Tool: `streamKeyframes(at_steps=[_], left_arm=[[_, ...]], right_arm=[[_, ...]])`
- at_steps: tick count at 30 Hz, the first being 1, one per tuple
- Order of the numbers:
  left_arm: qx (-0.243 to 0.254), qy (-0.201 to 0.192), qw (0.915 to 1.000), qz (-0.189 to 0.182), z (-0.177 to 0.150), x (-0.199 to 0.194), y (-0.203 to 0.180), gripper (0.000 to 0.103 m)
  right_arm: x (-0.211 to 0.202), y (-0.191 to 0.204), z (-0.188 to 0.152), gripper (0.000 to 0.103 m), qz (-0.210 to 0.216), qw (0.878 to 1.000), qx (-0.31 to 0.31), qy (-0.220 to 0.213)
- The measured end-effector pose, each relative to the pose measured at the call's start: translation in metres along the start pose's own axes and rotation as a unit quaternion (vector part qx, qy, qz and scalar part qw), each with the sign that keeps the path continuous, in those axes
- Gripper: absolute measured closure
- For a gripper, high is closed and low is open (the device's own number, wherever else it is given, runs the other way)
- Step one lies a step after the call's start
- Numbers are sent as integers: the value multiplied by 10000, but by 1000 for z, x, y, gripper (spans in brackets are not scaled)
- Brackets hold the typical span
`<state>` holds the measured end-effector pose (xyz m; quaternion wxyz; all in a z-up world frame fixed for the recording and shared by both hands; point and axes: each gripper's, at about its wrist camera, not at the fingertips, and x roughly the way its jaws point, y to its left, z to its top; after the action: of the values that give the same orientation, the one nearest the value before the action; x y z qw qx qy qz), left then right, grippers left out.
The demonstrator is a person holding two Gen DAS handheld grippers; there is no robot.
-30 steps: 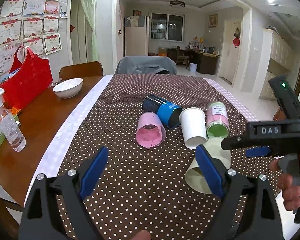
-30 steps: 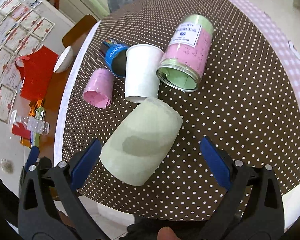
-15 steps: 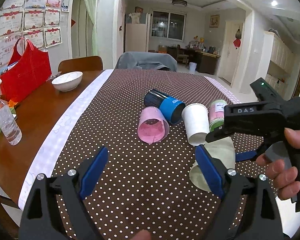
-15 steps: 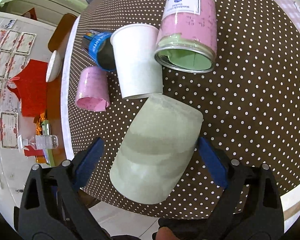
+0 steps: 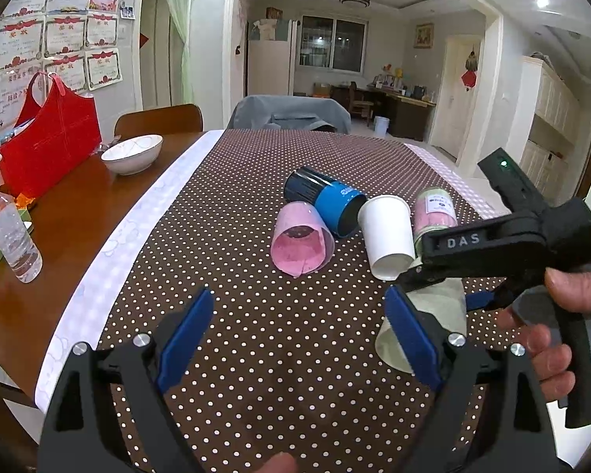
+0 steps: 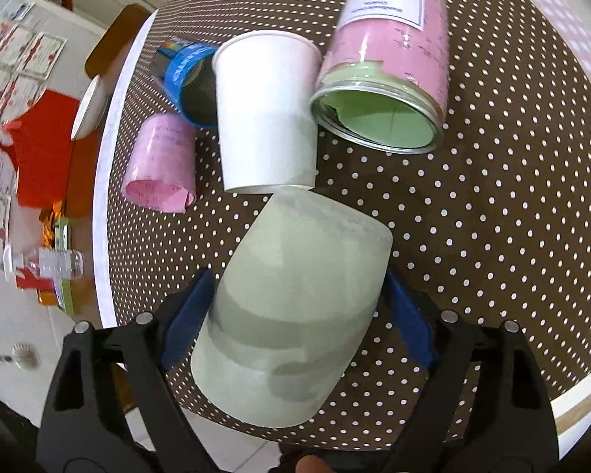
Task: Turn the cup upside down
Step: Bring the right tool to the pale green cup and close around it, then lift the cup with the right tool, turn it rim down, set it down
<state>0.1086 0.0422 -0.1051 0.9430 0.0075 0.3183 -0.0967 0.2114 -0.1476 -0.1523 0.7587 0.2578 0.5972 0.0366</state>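
Note:
A pale green cup (image 6: pixel 295 299) lies on its side near the table's front edge, mouth toward the camera. My right gripper (image 6: pixel 295 315) straddles it, a blue pad on each side at or very near its walls. In the left wrist view the same cup (image 5: pixel 441 307) shows partly hidden behind the right gripper's body and my left finger. My left gripper (image 5: pixel 299 325) is open and empty, above the dotted cloth to the left of the cup.
A white paper cup (image 6: pixel 264 114), a pink-and-green jar (image 6: pixel 390 63), a blue-black can (image 6: pixel 189 75) and a pink cup (image 6: pixel 161 165) lie on their sides just beyond. A white bowl (image 5: pixel 132 153), red bag (image 5: pixel 47 138) and bottle (image 5: pixel 13 240) stand on the left.
My right gripper has come down and forward around the pale green cup, and its fingers have narrowed to the cup's sides. My left gripper has hardly moved.

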Motion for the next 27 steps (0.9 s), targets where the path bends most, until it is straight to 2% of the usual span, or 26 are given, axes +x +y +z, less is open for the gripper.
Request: streamKeyframes(at_steps=[14,21,27], left_arm=[[161,54,9997,159,3,-10,-16,16],[221,64,9993,278,5,-16,-25,16],[290,29,9991,320,8,-23,-34,16]], right_arm=[[-29,-35,-21,27,970,9941,-192,-447],[-48,-37,-32,27,1108,9863,-592,-1068],[-81,-30,-41,27,1026,9691,-1133,-1937]])
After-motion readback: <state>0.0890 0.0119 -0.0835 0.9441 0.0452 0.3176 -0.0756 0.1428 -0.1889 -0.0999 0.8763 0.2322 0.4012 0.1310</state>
